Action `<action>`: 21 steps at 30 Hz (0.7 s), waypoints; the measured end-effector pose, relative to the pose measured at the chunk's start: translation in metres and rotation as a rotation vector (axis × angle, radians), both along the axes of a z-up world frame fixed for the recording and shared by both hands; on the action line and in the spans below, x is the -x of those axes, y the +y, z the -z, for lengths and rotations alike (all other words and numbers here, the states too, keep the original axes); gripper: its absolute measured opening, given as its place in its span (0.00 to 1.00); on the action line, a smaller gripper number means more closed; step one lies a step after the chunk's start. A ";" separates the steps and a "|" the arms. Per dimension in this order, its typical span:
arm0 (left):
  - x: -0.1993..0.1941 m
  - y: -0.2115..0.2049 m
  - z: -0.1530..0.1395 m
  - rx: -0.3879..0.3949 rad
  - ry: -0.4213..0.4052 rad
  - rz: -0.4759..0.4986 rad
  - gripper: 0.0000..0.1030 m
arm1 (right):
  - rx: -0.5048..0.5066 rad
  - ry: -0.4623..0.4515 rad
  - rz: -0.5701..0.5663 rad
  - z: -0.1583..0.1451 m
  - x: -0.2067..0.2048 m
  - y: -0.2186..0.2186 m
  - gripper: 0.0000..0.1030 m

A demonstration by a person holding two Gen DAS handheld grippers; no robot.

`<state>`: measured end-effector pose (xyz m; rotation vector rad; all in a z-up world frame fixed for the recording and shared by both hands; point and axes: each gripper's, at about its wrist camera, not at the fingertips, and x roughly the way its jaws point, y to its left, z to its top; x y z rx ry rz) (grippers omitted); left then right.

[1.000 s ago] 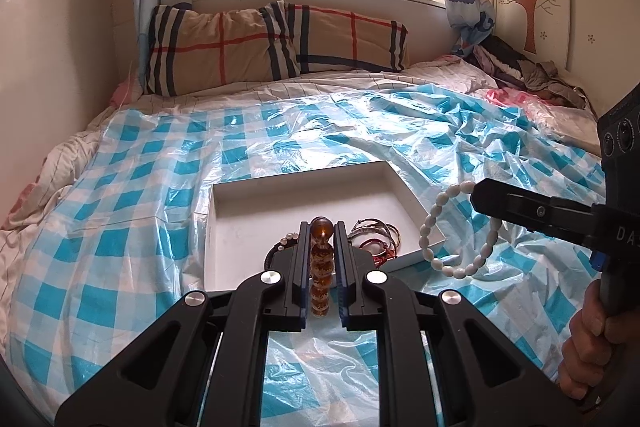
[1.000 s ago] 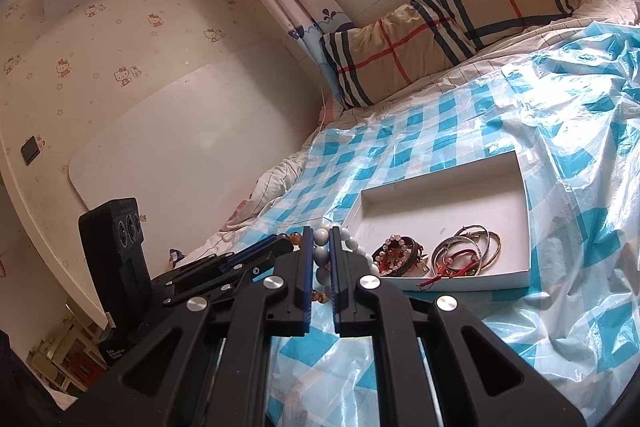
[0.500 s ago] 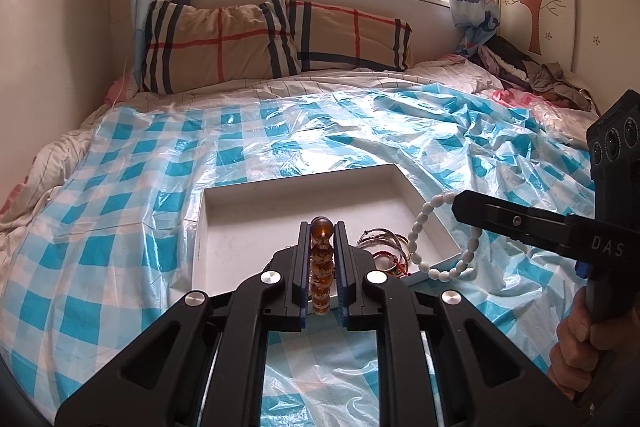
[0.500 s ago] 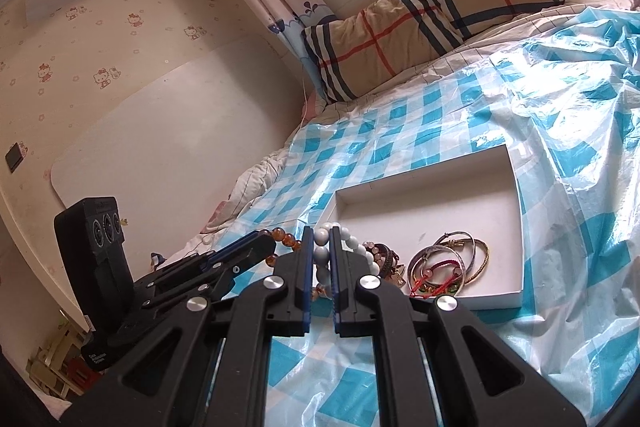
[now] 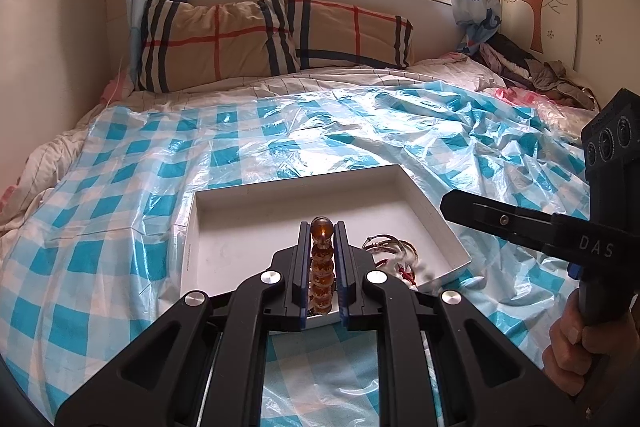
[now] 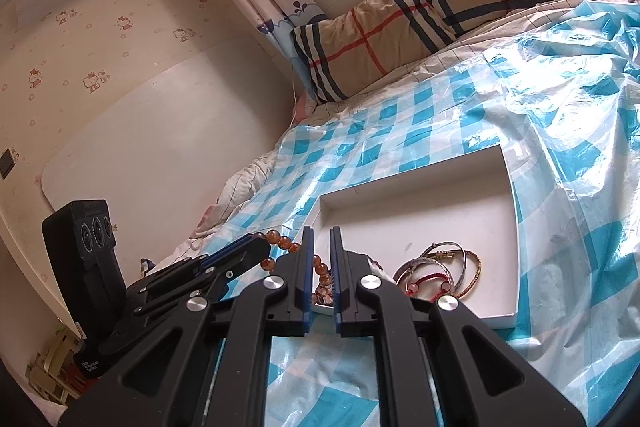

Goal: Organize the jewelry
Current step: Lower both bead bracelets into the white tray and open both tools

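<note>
My left gripper (image 5: 322, 227) is shut on an amber bead bracelet (image 5: 321, 267) and holds it over the near edge of a shallow white box (image 5: 424, 205). The bracelet also shows in the right wrist view (image 6: 285, 243), hanging from the left gripper (image 6: 256, 249). My right gripper (image 6: 320, 233) is slightly open with nothing between its fingers; it shows from the side in the left wrist view (image 5: 450, 205). Several bangles and red-corded bracelets (image 6: 436, 269) lie in the box's near part (image 6: 516, 227). The white bead bracelet is not in view.
The box lies on a bed covered with a crinkled blue-and-white checked plastic sheet (image 5: 120, 187). Plaid pillows (image 5: 256, 39) lie at the head under a window. Clothes (image 5: 532, 67) are heaped at the far right. A white board (image 6: 160, 147) leans on the wall.
The white bead bracelet that my right gripper held is gone from it, and its jaws have parted. Both grippers have come closer over the box. The left still holds the amber bracelet.
</note>
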<state>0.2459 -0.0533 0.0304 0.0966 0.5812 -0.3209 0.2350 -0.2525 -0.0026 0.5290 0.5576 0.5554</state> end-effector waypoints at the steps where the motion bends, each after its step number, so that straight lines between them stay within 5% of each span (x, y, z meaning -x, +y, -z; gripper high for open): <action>1: -0.002 -0.001 0.001 0.000 0.001 0.000 0.10 | 0.001 0.000 0.001 0.001 -0.002 0.000 0.09; 7: -0.014 -0.001 0.012 0.001 0.015 -0.014 0.10 | 0.049 0.032 0.020 0.008 0.002 -0.005 0.09; 9: -0.014 0.003 0.015 0.000 0.022 -0.020 0.10 | 0.110 0.075 0.035 0.017 0.009 -0.009 0.17; 11: -0.015 0.007 0.018 0.003 0.032 -0.026 0.10 | 0.194 0.124 0.054 0.029 0.015 -0.011 0.40; 16: -0.014 0.004 0.022 0.002 0.040 -0.017 0.10 | 0.310 0.274 0.023 0.067 0.005 -0.007 0.45; 21: -0.012 0.003 0.022 0.002 0.042 -0.013 0.10 | 0.506 0.313 -0.047 0.087 -0.016 0.026 0.49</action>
